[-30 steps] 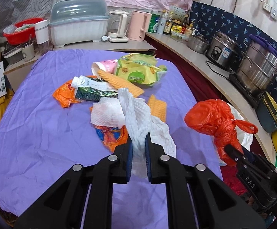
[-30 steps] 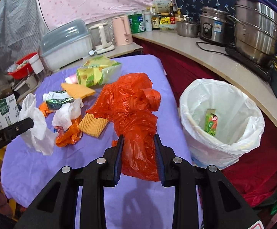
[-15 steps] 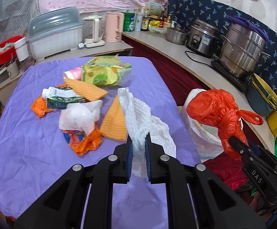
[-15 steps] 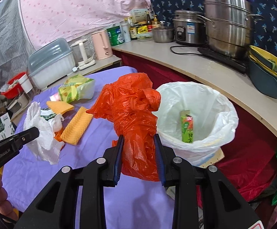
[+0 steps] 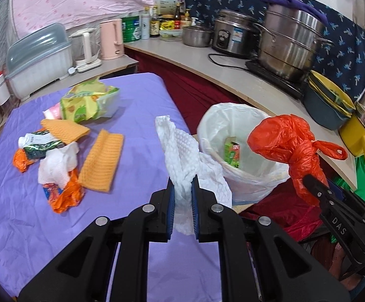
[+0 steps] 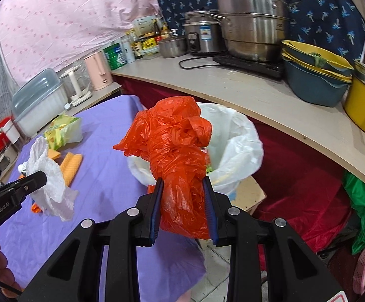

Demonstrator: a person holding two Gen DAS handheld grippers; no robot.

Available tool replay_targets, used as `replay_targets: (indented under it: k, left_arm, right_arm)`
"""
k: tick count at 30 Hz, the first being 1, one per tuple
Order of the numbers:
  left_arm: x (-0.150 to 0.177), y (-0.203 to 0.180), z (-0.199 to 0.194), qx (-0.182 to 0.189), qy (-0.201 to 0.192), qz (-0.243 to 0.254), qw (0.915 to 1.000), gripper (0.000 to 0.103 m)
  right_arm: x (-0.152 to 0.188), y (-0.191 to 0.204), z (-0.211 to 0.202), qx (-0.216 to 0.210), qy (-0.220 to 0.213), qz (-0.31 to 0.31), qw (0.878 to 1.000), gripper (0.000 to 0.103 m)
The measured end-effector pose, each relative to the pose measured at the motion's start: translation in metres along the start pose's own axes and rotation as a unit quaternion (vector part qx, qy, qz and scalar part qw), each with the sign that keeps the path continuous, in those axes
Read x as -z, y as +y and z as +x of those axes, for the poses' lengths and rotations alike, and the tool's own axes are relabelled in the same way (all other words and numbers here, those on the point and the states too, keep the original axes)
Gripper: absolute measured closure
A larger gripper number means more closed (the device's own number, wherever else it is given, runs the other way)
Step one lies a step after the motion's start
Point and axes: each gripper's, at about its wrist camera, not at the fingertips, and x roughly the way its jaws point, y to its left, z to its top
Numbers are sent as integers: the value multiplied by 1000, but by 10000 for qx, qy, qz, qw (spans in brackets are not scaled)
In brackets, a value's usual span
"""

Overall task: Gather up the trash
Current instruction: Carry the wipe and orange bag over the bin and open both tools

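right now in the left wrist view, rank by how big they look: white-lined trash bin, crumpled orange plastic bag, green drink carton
1. white-lined trash bin
2. crumpled orange plastic bag, though it hangs nearer the camera in the right gripper, so it is flattered
3. green drink carton inside the bin, clearly smallest

Our purple-covered table (image 5: 137, 105) with scattered rubbish

On its cloth we see a yellow-green snack bag (image 5: 89, 103) at the far side, two orange waffle cloths (image 5: 101, 161), a crumpled white tissue (image 5: 56, 166) over an orange wrapper (image 5: 64, 196), and a squashed green-and-white carton (image 5: 40, 143) beside another orange scrap (image 5: 21, 161) towards the left edge.
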Motion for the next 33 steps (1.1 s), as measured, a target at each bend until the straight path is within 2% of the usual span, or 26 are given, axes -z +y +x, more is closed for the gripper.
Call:
replay_targets:
  k: [10, 19, 33]
  left_arm:
    - [-23, -53, 24, 406, 74, 449, 9981, 92]
    - [-47, -88, 61, 485, 128, 693, 9963, 91]
    - [-57, -103, 121, 386, 489, 801, 9948, 91]
  right_arm:
    - [-10, -36, 19, 278, 75, 230, 9993, 74]
    - [-24, -51, 48, 285, 216, 407, 9985, 74]
    - [-41, -52, 86, 201, 468, 429, 9978, 71]
